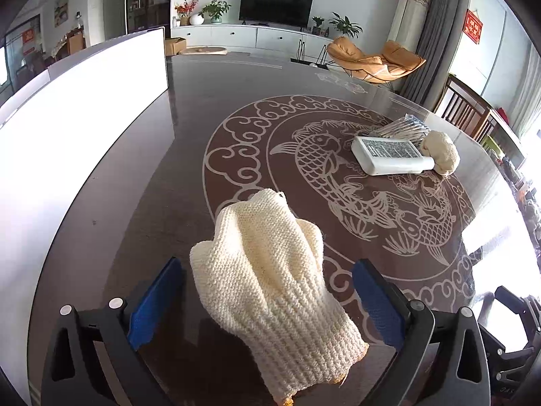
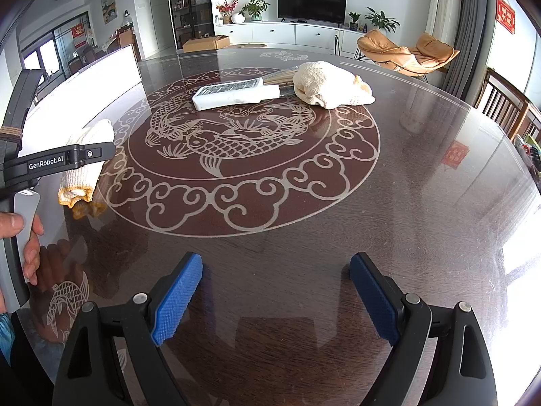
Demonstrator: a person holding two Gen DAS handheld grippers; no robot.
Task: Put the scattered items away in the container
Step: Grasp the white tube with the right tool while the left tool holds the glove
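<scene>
A living room stretched behind the work, with a dark television [image 2: 311, 3] on a long white cabinet [image 2: 287, 35] at the far wall, potted plants along it, and two tan lounge chairs [image 2: 407, 52] at the far right beside grey curtains. Nearer lay a big round table [image 2: 422, 176] of glossy dark wood, inlaid with pale fish and cloud scrolls. A white container [image 1: 84, 108] stood along its left side. Far on the inlay sat a white flat bottle [image 2: 233, 94], touching a bundle of brushes [image 2: 280, 76] and a crumpled cream cloth [image 2: 333, 88]. A cream knitted glove [image 1: 270, 287] lay on the table at the near left, between the blue pads of the left gripper [image 1: 267, 291], whose jaws stood wide apart without pressing it. The right gripper [image 2: 275, 296] hung over bare wood, jaws spread wide and holding nothing.
</scene>
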